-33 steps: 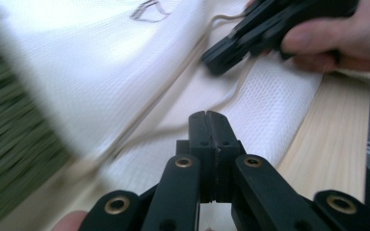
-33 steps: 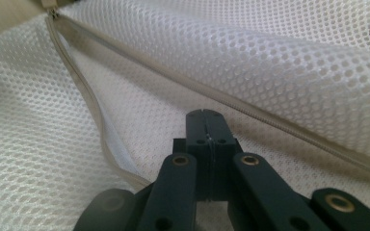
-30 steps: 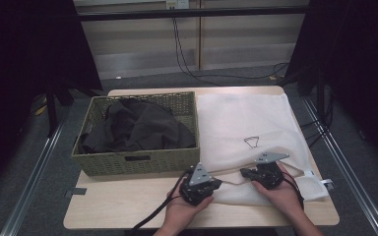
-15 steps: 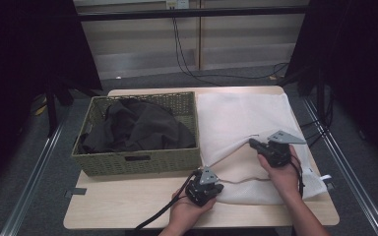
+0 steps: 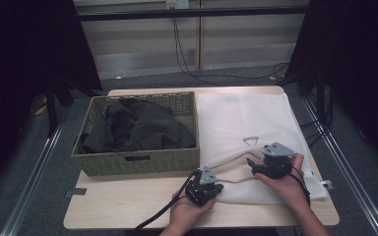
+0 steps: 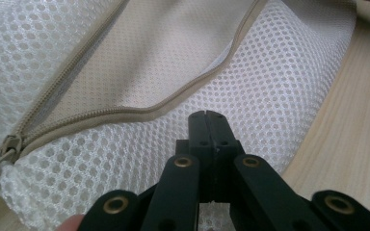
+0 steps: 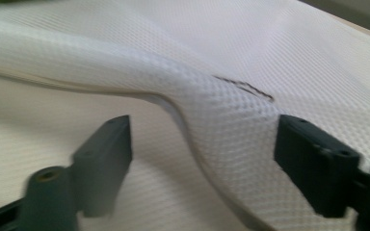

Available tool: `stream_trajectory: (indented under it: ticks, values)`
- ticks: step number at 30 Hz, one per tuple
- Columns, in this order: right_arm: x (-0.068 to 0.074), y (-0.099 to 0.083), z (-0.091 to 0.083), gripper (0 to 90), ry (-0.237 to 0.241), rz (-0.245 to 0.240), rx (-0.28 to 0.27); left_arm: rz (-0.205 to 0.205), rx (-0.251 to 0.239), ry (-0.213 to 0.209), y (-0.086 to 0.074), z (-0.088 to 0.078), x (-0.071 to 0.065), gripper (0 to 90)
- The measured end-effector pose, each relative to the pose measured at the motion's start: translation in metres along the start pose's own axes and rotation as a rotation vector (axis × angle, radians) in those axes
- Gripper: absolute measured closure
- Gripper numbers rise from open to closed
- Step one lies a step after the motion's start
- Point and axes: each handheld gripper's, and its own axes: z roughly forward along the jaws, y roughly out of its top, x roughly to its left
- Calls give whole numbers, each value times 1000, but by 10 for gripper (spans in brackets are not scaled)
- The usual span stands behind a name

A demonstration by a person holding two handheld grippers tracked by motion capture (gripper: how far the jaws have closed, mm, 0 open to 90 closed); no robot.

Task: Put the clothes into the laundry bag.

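Dark curtains hang on both sides of a light wooden table [image 5: 128, 206]. On its left part stands a woven basket [image 5: 138, 162] holding dark clothes [image 5: 138, 130]; on the right lies a white mesh laundry bag [image 5: 246, 123] with its zipper [image 6: 125, 111] partly open. The left gripper [image 5: 215, 187] has its jaws pressed together, pinching the bag's near edge. The right gripper [image 5: 252, 166] has just been opening; its jaws stand spread on either side of a raised fold of mesh without pressing it.

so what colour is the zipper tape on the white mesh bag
Beige zipper tape on the white mesh laundry bag, clearest in the left gripper view.
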Motion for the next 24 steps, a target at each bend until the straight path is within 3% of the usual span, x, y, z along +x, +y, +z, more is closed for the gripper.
stream_trajectory:
  ticks: [1, 2, 4, 5, 6, 7, 8, 9, 10, 11, 12, 13, 14, 15, 16, 17, 20, 21, 22, 23, 24]
  values:
    - [0, 0, 0, 176, 0, 0, 0, 0, 0, 0, 0, 0, 0, 900]
    - [1, 0, 12, 166, -43, 0, 59, 0, 0, 0, 0, 0, 0, 900]
    - [1, 1, 16, 162, -60, 3, 81, 0, 0, -1, 0, 0, 0, 900]
    - [3, 2, 27, 154, -155, 0, 140, 0, -1, 0, 0, 0, 0, 900]
    - [3, 2, 27, 154, -155, 0, 140, 0, -1, 0, 0, 0, 0, 900]
    - [3, 4, 32, 146, -192, 41, 137, -1, 0, 0, 0, 0, 0, 900]
    - [3, 5, 33, 144, -224, 50, 140, 0, 0, 0, 0, 0, 0, 900]
    - [3, 6, 33, 148, -255, 69, 121, 0, -1, 0, 0, 0, 0, 900]
    - [1, 8, 30, 170, -267, 86, 65, -1, -1, 0, 0, 0, 0, 900]
    - [1, 8, 30, 170, -267, 86, 65, -1, -1, 0, 0, 0, 0, 900]
    - [0, 11, 24, 193, -260, 118, 7, -1, 0, 0, 0, 0, 0, 900]
    - [-3, 18, 5, 287, -213, 143, -99, -2, -1, -1, 0, 0, 0, 900]
    - [-3, 18, 5, 287, -213, 143, -99, -2, -1, -1, 0, 0, 0, 900]
    - [-4, 19, -1, 311, -181, 150, -130, -4, 1, -3, 0, 0, 1, 900]
    - [-5, 21, -12, 334, -128, 147, -150, -12, -3, -5, 0, 0, 1, 900]
    - [-2, 18, -28, 434, -64, 122, -170, -11, 4, -1, 0, 0, 2, 900]
    - [0, 12, -39, 566, -28, 67, -184, -14, -2, -2, 0, 0, 2, 900]
    - [-4, 4, -52, 692, 35, 92, -221, -13, 0, -2, 0, 0, 3, 900]
    - [-4, 4, -52, 692, 35, 92, -221, -14, -1, -4, 0, 0, 3, 900]
    - [-10, -2, -57, 756, 115, 153, -232, -26, -2, -5, 0, 0, 3, 900]
    - [-11, -4, -58, 753, 126, 159, -232, -25, -1, -8, 0, 0, 3, 900]
